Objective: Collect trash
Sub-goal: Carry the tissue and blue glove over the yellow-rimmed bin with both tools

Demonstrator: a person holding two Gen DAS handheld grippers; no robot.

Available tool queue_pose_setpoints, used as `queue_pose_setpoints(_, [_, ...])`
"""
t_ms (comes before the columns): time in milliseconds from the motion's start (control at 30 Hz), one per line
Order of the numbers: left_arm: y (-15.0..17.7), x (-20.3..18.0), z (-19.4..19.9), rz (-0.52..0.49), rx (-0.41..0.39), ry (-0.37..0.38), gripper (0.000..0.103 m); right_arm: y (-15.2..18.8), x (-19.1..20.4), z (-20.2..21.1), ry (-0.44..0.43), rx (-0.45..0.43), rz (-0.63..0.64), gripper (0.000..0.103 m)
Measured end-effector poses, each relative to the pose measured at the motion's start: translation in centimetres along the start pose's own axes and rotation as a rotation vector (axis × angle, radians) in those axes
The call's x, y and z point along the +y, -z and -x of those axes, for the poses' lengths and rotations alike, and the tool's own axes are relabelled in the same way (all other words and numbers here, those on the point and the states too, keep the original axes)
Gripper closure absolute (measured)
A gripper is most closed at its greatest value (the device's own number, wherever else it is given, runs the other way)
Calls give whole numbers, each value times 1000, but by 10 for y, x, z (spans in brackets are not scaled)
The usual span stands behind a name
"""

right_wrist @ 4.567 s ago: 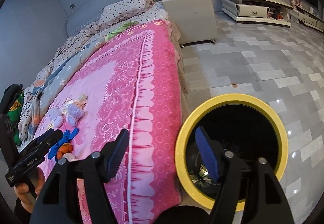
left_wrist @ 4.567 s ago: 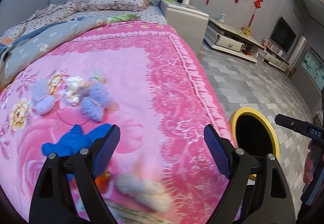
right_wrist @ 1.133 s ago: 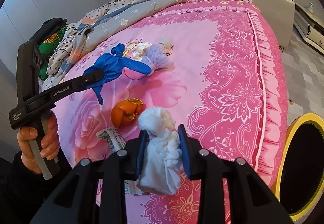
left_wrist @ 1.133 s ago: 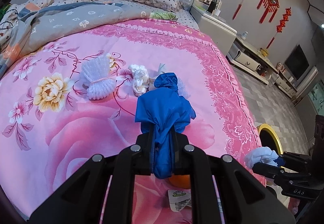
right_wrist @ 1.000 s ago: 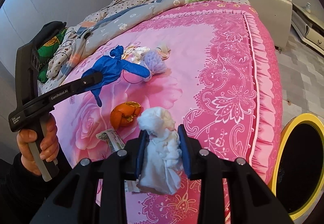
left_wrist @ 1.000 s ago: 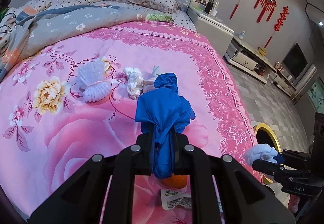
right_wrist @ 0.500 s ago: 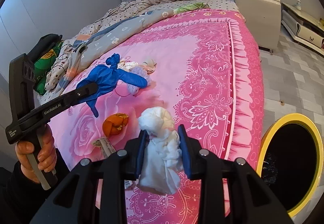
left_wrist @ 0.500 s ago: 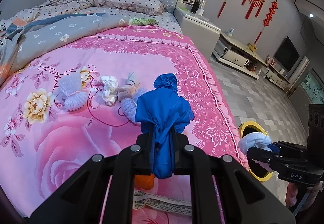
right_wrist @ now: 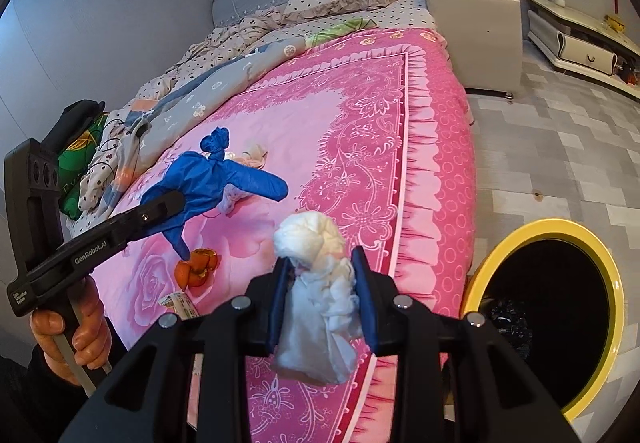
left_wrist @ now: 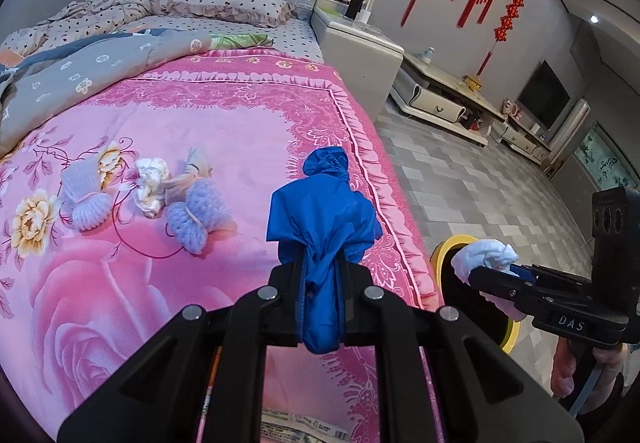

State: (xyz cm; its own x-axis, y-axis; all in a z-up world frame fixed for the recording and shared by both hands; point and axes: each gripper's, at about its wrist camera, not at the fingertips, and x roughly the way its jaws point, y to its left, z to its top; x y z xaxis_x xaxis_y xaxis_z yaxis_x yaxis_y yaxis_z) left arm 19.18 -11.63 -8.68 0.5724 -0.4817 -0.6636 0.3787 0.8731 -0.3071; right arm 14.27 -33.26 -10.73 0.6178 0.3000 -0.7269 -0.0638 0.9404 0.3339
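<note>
My left gripper (left_wrist: 320, 267) is shut on a crumpled blue plastic bag (left_wrist: 320, 219) and holds it above the pink bedspread; it also shows in the right wrist view (right_wrist: 212, 183). My right gripper (right_wrist: 322, 279) is shut on a white tissue wad (right_wrist: 316, 283), held above the bed's right edge; the wad also shows in the left wrist view (left_wrist: 484, 255). A bin with a yellow rim (right_wrist: 556, 311) stands on the floor beside the bed, to the right of the right gripper. Orange peel (right_wrist: 196, 267) and a wrapper (right_wrist: 180, 303) lie on the bed.
Two lilac knitted bundles (left_wrist: 196, 219) (left_wrist: 86, 199) and a white crumpled piece (left_wrist: 150, 185) lie on the pink bedspread (left_wrist: 240, 131). A grey quilt (left_wrist: 80, 79) and pillow are at the head. A white nightstand (right_wrist: 472, 27) and tiled floor (right_wrist: 560, 147) are on the right.
Both grippers have moved right toward the bed's edge and the bin, still holding the blue bag and the tissue. The bin shows larger in the right wrist view.
</note>
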Motion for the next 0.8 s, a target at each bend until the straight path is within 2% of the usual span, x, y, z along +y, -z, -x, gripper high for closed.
queue_pose_setpoints(800, [-5, -110, -60, -110, 73, 144, 93, 4, -107, 51, 107, -91, -186, 74])
